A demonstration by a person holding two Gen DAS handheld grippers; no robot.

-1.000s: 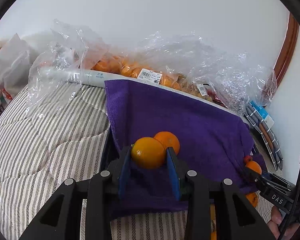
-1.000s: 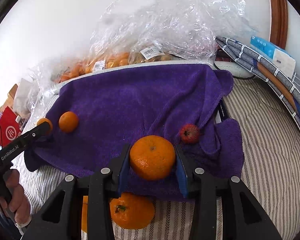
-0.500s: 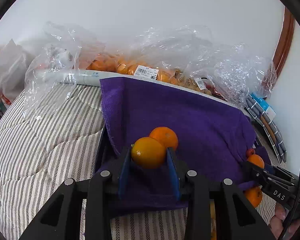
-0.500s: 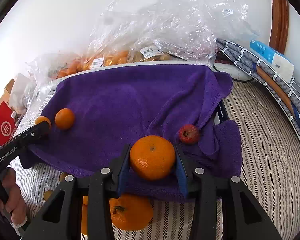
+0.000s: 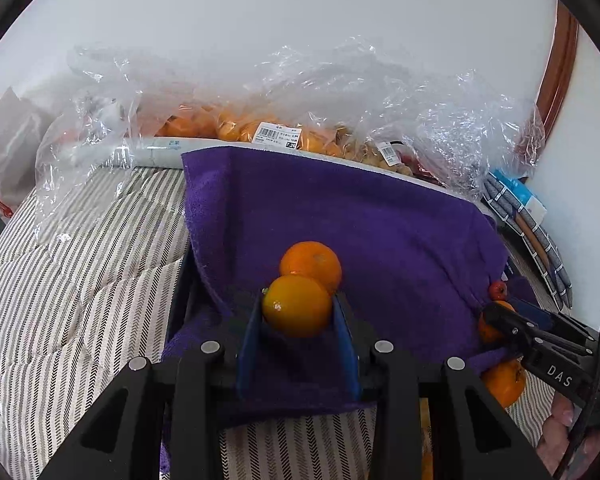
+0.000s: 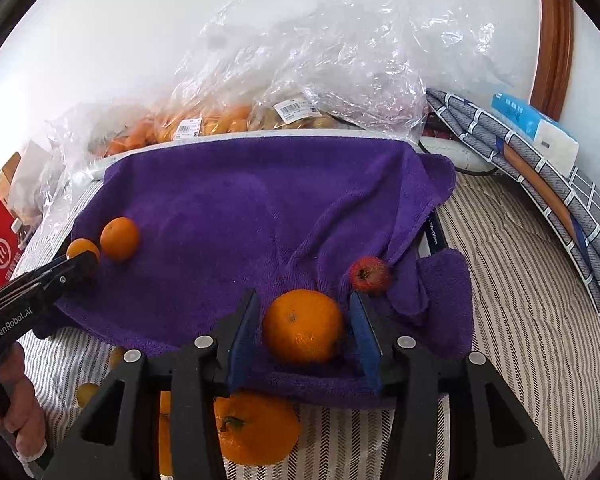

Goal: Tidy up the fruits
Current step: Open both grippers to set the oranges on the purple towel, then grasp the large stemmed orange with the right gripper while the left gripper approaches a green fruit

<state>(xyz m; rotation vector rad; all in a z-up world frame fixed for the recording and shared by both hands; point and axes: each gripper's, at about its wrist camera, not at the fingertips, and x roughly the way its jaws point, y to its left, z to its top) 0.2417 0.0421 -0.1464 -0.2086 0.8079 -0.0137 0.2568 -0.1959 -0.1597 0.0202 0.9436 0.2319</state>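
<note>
Fruits lie on the purple towel [image 6: 228, 208] spread over the bed. Our right claw [image 6: 304, 320] was clamped on a large orange [image 6: 303, 326] a moment ago; now its jaws are opening, with gaps either side, so that orange is set down at the towel's 6 o'clock edge. Our left claw [image 5: 298, 314] stays clenched on a small orange [image 5: 297, 306], touching another [image 5: 310, 265] at its 12 o'clock. We count three oranges on the towel, one red fruit [image 6: 369, 275], and at least two oranges [image 6: 256, 428] off it.

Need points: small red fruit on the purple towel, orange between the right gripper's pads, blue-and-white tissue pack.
small red fruit [image 6: 369, 275], right wrist view, middle of its skin
orange [image 6: 302, 326], right wrist view, front face
blue-and-white tissue pack [image 6: 534, 130], right wrist view, top face
</note>
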